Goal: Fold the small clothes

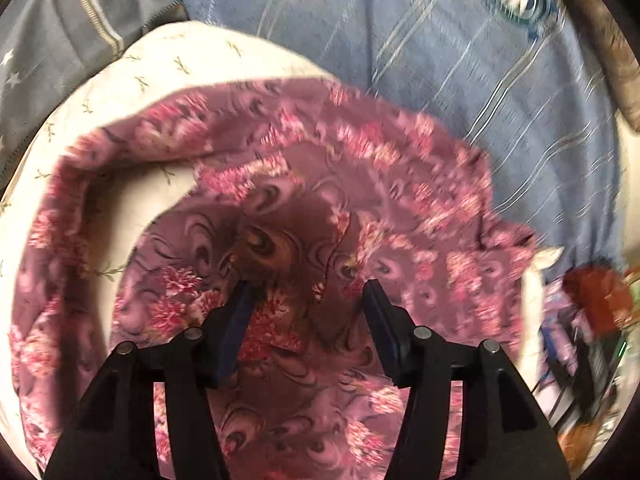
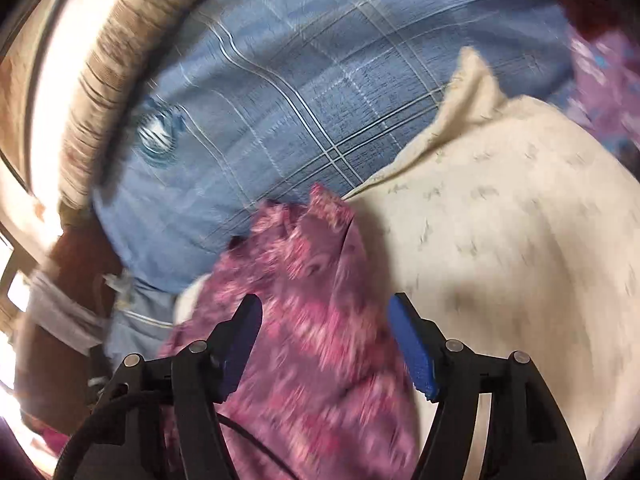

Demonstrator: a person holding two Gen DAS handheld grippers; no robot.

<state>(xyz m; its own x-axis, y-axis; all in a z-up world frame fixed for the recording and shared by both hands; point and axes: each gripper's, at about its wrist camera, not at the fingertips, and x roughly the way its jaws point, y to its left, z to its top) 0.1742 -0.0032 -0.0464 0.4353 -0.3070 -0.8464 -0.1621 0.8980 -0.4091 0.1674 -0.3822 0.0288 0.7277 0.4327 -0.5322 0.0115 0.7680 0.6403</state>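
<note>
A: Where is the garment?

B: The pink floral garment [image 1: 304,200] lies crumpled directly under and ahead of the left tool [image 1: 306,286]. It spreads out to both sides of that tool and rests on a cream sheet with small sprigs [image 1: 168,64], which shows beyond it and to the tool's left.

A: Is the left tool gripping it?

B: No. Its two dark fingers stand wide apart with floral cloth visible in the gap between them, and neither pad pinches anything.

A: And the right one?

B: The right tool [image 2: 324,308] is likewise spread wide. The floral garment [image 2: 304,288] runs as a bunched strip between its blue pads [image 2: 412,344] and on ahead, but I cannot tell whether the pads touch it; the picture is smeared with motion blur.

A: What surrounds it?

B: To the right of the right tool is the cream sheet [image 2: 512,232]. Farther ahead lies a blue plaid bedcover [image 2: 288,92] with a round emblem [image 2: 158,136]. In the left view the same bedcover [image 1: 440,48] sits ahead and to the right, and a grey star-print fabric [image 1: 48,52] lies far ahead on the left.
</note>
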